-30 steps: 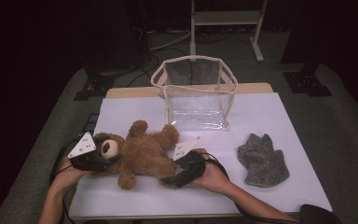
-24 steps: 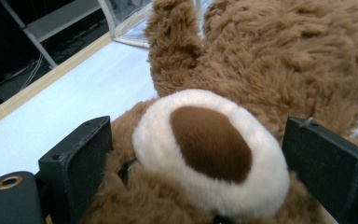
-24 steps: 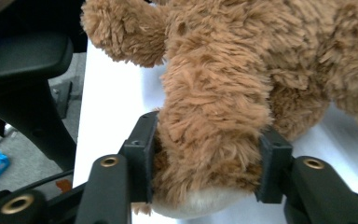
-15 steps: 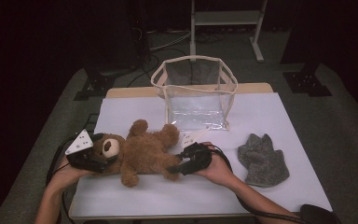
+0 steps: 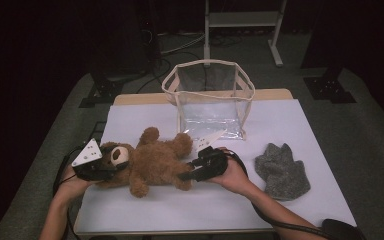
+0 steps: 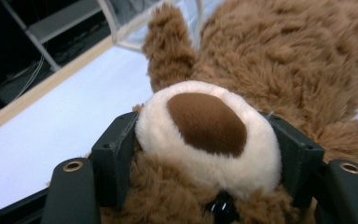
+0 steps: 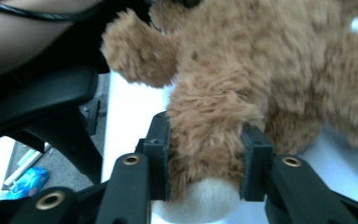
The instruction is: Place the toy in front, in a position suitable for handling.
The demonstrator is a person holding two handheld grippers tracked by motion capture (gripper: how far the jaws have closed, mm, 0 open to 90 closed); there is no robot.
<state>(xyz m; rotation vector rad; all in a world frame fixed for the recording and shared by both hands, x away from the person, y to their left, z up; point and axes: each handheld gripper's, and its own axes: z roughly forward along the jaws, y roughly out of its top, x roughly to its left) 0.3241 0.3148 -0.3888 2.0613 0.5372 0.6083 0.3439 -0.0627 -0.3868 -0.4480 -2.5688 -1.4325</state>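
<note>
Left tool (image 5: 111, 167): jaws closed on the bear (image 5: 155, 162) at its head, one jaw on each side of the cream muzzle (image 6: 208, 133), as the left gripper view shows. The grip sits low on the face, probably because the muzzle is the firmest part of a soft head.

Right tool (image 5: 192, 172): jaws closed on one leg (image 7: 209, 135) of the bear, just above the pale foot pad (image 7: 200, 205); the fur bulges between the pads in the right gripper view. Holding the two ends of the toy at once seems meant to keep the limp body from folding when it is lifted.

Bear: lies on its back on the white counter (image 5: 290, 120), head toward the left tool, legs toward the right tool, near the counter's front edge. One arm (image 5: 149, 135) points away from the person, toward the bag (image 5: 209, 100).

Bag: clear, with a cream rim, standing upright and open just behind the bear, apart from it. Its open mouth faces up, so it looks like the likely destination; the bear would have to be raised above the rim and lowered in, one end first.

Grey mitt (image 5: 282, 170): a fuzzy grey piece lying flat to the right of the bear, beyond the right hand (image 5: 235, 175), untouched by either tool.
</note>
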